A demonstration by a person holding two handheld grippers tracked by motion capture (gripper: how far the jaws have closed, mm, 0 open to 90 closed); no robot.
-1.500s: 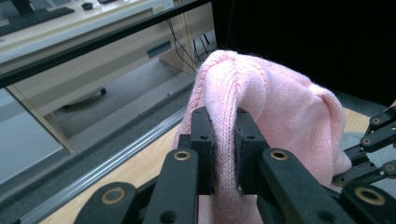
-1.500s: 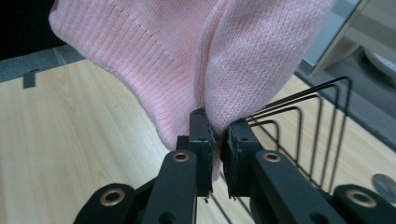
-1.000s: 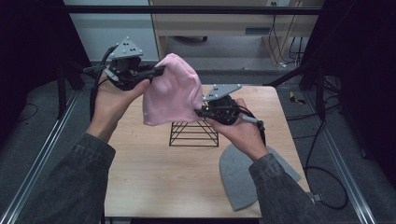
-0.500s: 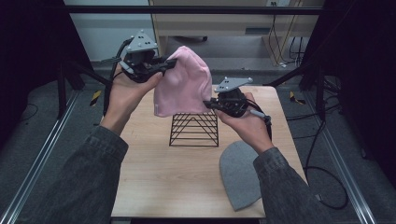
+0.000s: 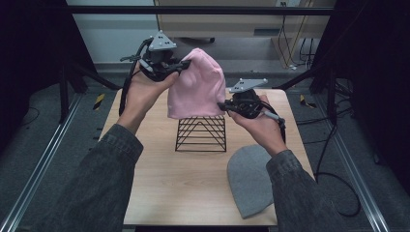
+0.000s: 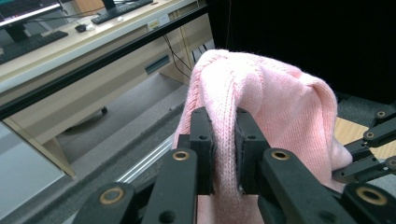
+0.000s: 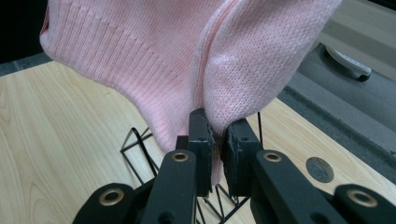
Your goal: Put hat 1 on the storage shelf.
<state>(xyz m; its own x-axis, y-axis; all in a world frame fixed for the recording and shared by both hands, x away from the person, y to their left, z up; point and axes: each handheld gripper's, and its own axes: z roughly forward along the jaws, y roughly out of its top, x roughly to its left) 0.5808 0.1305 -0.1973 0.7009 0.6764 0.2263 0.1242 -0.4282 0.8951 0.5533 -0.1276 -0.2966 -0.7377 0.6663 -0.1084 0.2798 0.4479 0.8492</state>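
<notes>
A pink knitted beanie [image 5: 198, 87] hangs in the air above a black wire rack [image 5: 202, 133] on the wooden table [image 5: 145, 164]. My left gripper [image 5: 183, 64] is shut on the beanie's upper left part; in the left gripper view its pads [image 6: 208, 140] pinch a fold of pink knit [image 6: 266, 102]. My right gripper [image 5: 223, 105] is shut on the beanie's lower right edge; in the right gripper view its jaws clamp the hem [image 7: 210, 93] just above the rack [image 7: 140, 149]. A grey beanie [image 5: 251, 179] lies flat at the front right of the table.
Metal rails [image 5: 38, 169] run along both sides of the table. A black frame bar [image 5: 203, 9] crosses the far side, with a desk and cables behind it. Dark curtains stand left and right.
Both grippers carried the pink beanie to the right and away from me, so it now hangs over the wire rack's far edge. Both grips stayed closed.
</notes>
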